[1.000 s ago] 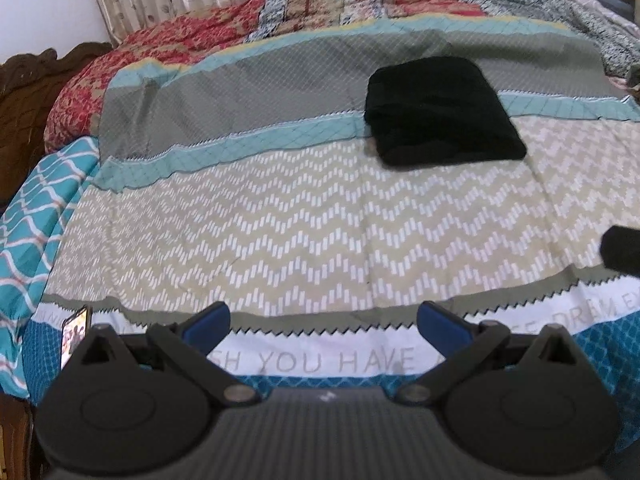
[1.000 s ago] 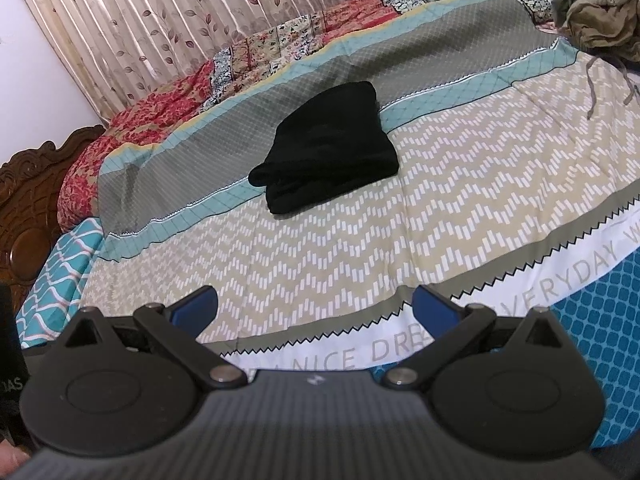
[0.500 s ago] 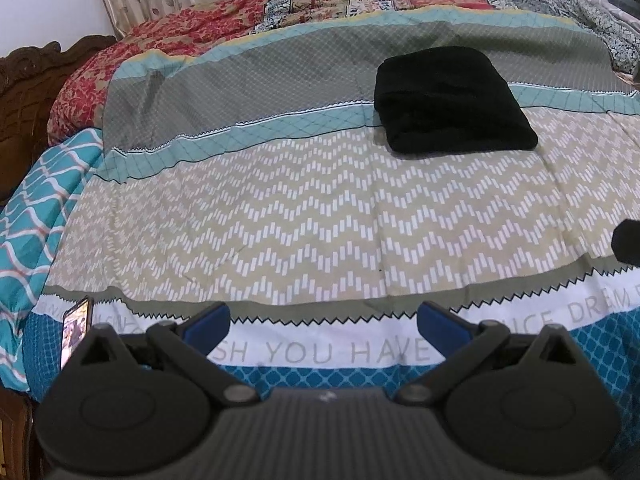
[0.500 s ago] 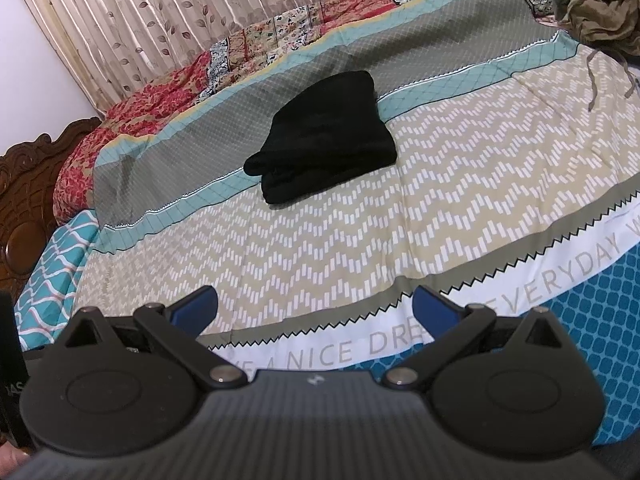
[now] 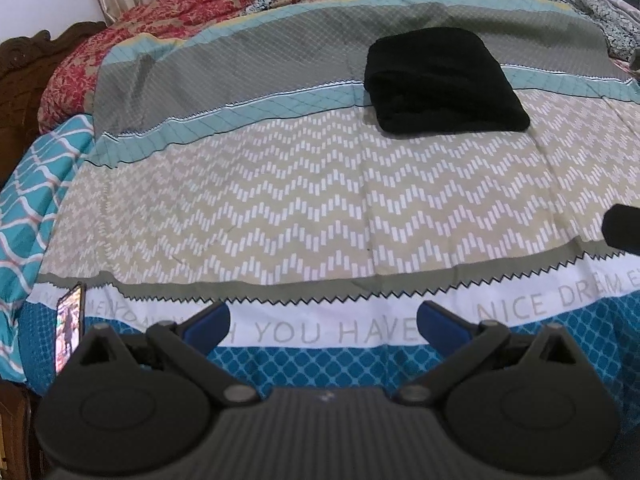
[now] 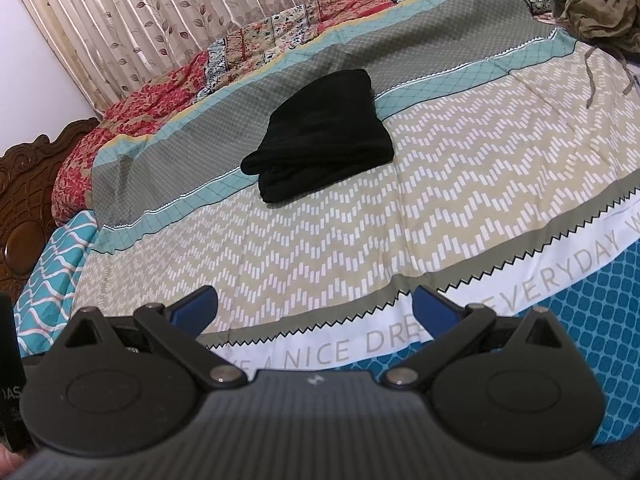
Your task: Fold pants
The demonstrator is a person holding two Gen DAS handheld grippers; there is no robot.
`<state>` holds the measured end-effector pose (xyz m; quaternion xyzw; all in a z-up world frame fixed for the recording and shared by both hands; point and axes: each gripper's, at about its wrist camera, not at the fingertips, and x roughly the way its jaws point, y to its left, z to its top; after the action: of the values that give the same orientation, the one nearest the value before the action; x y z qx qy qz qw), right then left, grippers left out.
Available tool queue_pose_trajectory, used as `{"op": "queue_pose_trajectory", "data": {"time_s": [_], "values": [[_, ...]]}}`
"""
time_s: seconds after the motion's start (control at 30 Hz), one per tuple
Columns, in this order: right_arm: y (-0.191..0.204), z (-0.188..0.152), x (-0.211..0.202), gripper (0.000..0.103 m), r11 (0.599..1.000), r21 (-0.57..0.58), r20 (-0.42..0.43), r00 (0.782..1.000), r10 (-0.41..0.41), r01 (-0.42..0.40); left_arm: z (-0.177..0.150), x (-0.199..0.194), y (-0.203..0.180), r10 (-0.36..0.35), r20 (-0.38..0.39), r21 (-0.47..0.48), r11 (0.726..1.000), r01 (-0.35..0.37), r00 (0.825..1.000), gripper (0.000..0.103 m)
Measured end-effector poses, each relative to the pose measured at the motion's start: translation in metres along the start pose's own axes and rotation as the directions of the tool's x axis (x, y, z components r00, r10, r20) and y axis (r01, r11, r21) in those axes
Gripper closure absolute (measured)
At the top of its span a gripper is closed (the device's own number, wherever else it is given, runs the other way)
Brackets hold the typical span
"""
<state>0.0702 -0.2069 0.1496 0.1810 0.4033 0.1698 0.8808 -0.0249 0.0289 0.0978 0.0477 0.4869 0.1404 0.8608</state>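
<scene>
Already your black pants (image 5: 444, 80) lie folded into a thick, soft-edged rectangular bundle of matte knit-looking fabric, resting on the patchwork printed bedspread (image 5: 280, 208) where its grey diamond band meets the teal stripe and the beige chevron panel. By the look of it, the folding step is done and you are at the close of the task. Your left gripper (image 5: 323, 322) hangs over the white lettered strip at the near edge of the bed, jaws spread wide and holding nothing, well apart from the bundle. Your right gripper (image 6: 314, 304) is likewise released and empty, low over the same strip. If anything is left, I judge it is only squaring the loose lower-left corner of the bundle, where the layers bulge and splay a little; that would call for a light pinch and a press, since the cloth looks limp and apt to slide. A crumpled olive-drab garment (image 6: 592, 0) sits at the far right corner.
</scene>
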Motion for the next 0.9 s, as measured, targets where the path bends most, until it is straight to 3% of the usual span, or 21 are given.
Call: {"op": "queue_pose_trajectory", "data": {"time_s": [0.9], "values": [[-0.006,-0.001,0.004,0.000,1.000,0.012,-0.019,1.000,-0.003,0.003,-0.003,0.012,-0.015,0.003,-0.059,0.036,0.999,-0.001,0.998,0.000]]}}
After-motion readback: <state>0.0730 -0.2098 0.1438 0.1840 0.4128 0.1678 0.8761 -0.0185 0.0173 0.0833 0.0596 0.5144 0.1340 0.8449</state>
